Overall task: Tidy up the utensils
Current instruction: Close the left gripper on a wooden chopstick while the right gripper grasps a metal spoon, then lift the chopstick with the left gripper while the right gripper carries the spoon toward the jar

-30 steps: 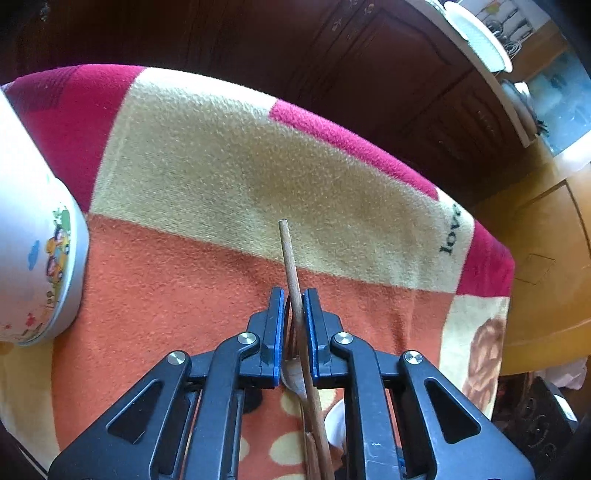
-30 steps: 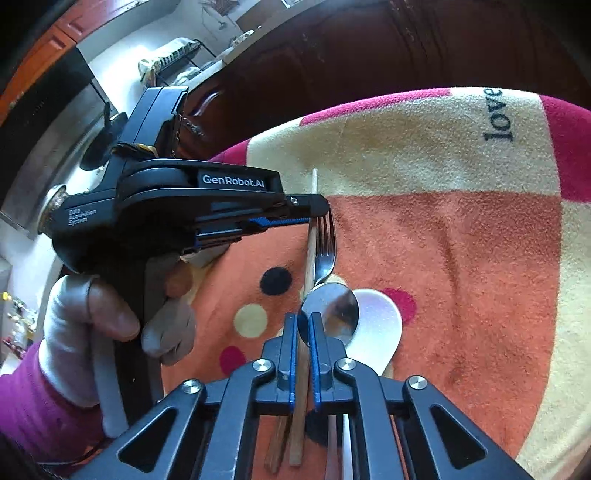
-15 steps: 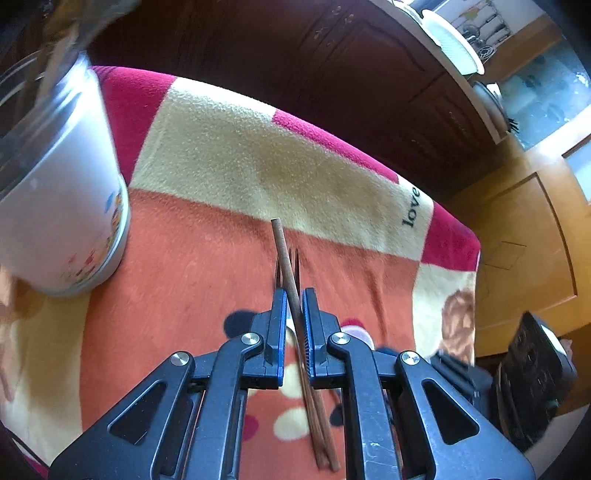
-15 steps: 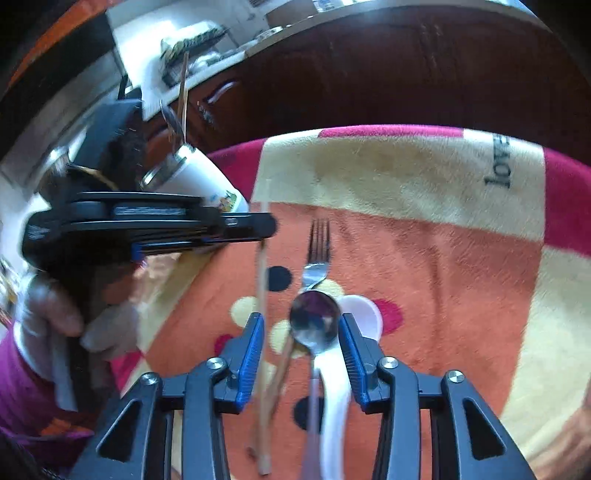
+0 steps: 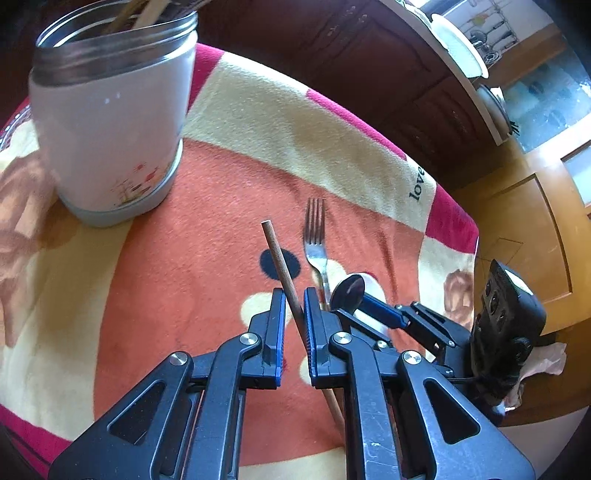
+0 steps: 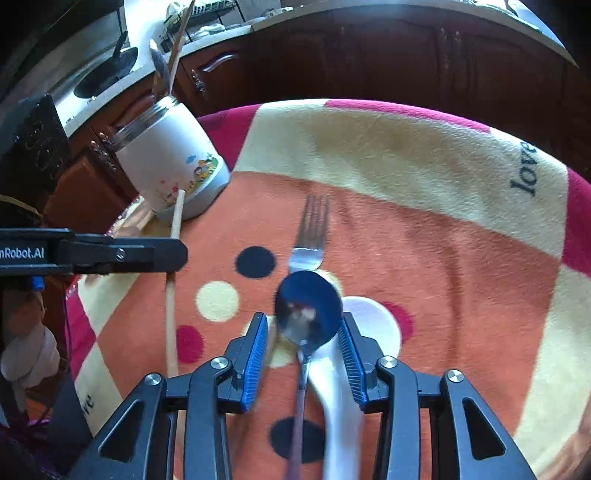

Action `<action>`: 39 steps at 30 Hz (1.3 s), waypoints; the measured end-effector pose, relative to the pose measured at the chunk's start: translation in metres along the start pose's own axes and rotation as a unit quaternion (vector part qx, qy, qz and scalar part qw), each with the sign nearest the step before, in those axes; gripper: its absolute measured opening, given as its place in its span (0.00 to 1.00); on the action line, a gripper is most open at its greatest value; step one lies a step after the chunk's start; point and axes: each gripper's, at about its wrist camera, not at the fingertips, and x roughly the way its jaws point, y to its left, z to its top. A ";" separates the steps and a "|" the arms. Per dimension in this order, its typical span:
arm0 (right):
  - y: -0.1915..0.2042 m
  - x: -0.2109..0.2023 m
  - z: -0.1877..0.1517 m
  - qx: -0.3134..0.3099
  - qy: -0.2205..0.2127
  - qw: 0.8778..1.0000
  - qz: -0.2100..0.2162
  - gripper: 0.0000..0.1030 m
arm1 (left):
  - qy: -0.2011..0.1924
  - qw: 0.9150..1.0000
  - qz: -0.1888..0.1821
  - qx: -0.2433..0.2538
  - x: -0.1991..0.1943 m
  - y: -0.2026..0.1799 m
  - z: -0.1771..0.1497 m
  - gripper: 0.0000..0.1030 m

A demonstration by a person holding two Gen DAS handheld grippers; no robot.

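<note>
Patterned blanket [image 5: 229,110] | left tool [image 5: 294,306] pinching chopstick [image 5: 280,266], jar [image 5: 110,122] now nearer | right tool [image 6: 303,332] spread, just closing around metal spoon [image 6: 308,306]

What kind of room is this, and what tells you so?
Most likely a home kitchen: dark wooden cabinets under a counter, a sink with a dish rack behind, and a blanket-covered table with cutlery.

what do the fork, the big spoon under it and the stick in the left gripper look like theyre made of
Fork: likely polished steel, silvery and glinting.
Metal spoon: same look, its bowl mirrors its surroundings.
White spoon beneath: glossy opaque white, ceramic or plastic, can't tell.
Chopstick in the left gripper: matte brown, probably wood or bamboo.
</note>
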 end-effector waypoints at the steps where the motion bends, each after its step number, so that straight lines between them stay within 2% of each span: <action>1: -0.002 -0.002 -0.001 0.013 -0.004 1.000 0.011 0.27 | 0.000 1.000 0.000 -0.001 0.000 0.001 -0.001 0.09; 7: -0.011 0.000 0.009 0.036 0.010 0.999 0.035 0.25 | -0.001 1.000 0.000 -0.003 0.000 0.003 -0.003 0.09; 10: -0.012 0.000 0.020 0.006 0.023 0.999 0.028 0.25 | 0.000 1.000 -0.001 -0.005 0.001 0.002 -0.003 0.09; 15: -0.010 0.017 0.037 -0.029 0.057 0.997 0.042 0.25 | 0.000 1.000 0.001 -0.006 0.001 0.002 -0.004 0.09; 16: -0.008 0.019 0.037 -0.033 0.057 0.997 0.043 0.23 | -0.001 1.000 0.001 -0.006 0.000 0.002 -0.004 0.09; 17: -0.005 0.022 0.038 -0.036 0.058 0.997 0.047 0.14 | -0.001 1.000 0.001 -0.006 0.000 0.002 -0.005 0.09; 19: -0.002 0.023 0.035 -0.040 0.052 0.997 0.040 0.05 | -0.001 1.000 0.001 -0.008 0.000 0.003 -0.005 0.09; 22: -0.005 0.016 0.031 -0.025 0.037 0.998 0.051 0.02 | 0.000 1.000 0.001 -0.009 0.000 0.005 -0.006 0.09; 25: 0.002 0.011 0.034 -0.035 0.035 0.998 0.044 0.02 | -0.002 1.000 -0.002 -0.012 -0.003 0.007 -0.006 0.09; 27: 0.010 0.011 0.037 -0.050 0.048 0.996 0.062 0.05 | -0.004 1.000 -0.003 -0.014 -0.005 0.009 -0.009 0.09; 28: 0.015 0.014 0.040 -0.057 0.057 0.995 0.065 0.17 | -0.004 1.000 -0.004 -0.015 -0.006 0.010 -0.010 0.09; 29: 0.021 0.018 0.042 -0.071 0.059 0.994 0.058 0.37 | -0.004 1.000 -0.005 -0.017 -0.007 0.011 -0.011 0.09; 30: 0.026 0.021 0.043 -0.088 0.056 0.993 0.050 0.42 | -0.004 1.000 -0.006 -0.018 -0.009 0.012 -0.012 0.09; 33: 0.037 0.039 0.046 -0.129 0.077 0.988 0.031 0.43 | -0.004 1.000 -0.005 -0.021 -0.014 0.017 -0.017 0.09; 36: 0.040 0.051 0.053 -0.149 0.086 0.984 0.034 0.40 | -0.002 1.000 -0.004 -0.030 -0.017 0.024 -0.020 0.10; 37: 0.039 0.055 0.054 -0.149 0.094 0.984 0.036 0.35 | -0.001 0.999 -0.004 -0.032 -0.017 0.025 -0.020 0.10; 38: 0.039 0.060 0.053 -0.151 0.100 0.983 0.041 0.24 | -0.001 0.999 -0.004 -0.035 -0.017 0.027 -0.021 0.10; 39: 0.040 0.060 0.053 -0.154 0.098 0.982 0.045 0.22 | 0.000 0.999 -0.005 -0.038 -0.017 0.029 -0.021 0.10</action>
